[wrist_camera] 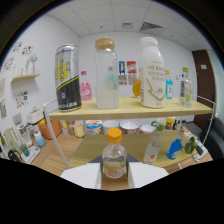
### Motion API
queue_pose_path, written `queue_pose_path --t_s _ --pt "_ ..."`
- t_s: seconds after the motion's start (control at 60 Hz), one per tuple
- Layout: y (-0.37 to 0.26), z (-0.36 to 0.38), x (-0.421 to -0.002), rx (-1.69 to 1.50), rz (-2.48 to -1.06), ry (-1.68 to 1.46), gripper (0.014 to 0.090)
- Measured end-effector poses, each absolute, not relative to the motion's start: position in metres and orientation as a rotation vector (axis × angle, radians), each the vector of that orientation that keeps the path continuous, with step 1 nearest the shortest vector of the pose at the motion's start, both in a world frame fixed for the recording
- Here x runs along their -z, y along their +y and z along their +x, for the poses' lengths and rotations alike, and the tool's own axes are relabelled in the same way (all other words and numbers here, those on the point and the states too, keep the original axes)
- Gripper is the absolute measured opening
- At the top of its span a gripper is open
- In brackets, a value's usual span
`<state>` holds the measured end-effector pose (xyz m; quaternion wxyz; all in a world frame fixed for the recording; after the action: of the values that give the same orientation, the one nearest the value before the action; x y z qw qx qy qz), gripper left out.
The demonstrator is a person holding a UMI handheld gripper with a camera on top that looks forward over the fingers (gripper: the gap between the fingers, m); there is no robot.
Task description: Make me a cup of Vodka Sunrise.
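a small clear bottle with an orange cap is seen just ahead of the gripper, standing between its two pale fingers, low in front of a wooden two-level shelf. whether the fingers press on the bottle or are released cannot be told, since their tips are cut off by the dark lower part of the view. on the upper board of the shelf three larger containers are lined up: a black and yellow can to the left, a clear bottle with a tan cap in the middle, and a white bottle with orange print to the right. on the lower level, beyond the fingers, a small clear bottle, a blue object and white bowls are seen.
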<state>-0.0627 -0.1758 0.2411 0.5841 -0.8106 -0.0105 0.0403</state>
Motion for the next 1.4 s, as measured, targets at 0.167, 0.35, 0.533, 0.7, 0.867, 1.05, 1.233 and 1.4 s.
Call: queue_pose_path --t_s 0.167,0.35,0.533,0.7,0.867,1.05,1.233,1.4 --pt "-0.196 -0.056 -0.229 -0.069 -1.886 -0.026 0.0355" --pt "-0.201 -0.052 -0.16 -0.063 -1.971 0.01 0.0354" --pt "-0.2 -0.055 -0.081 -0.059 -2.07 0.015 0.0353" --pt "-0.202 -0.057 -0.04 -0.047 -2.118 0.026 0.0353" --pt "-0.206 -0.061 -0.019 -0.042 -2.159 0.011 0.0354" --pt "-0.21 -0.065 -0.01 -0.054 -2.195 0.01 0.0361" --pt "-0.216 -0.066 -0.006 -0.034 -2.211 -0.043 0.0371" --pt "-0.222 -0.069 -0.02 -0.053 -2.192 -0.088 0.066"
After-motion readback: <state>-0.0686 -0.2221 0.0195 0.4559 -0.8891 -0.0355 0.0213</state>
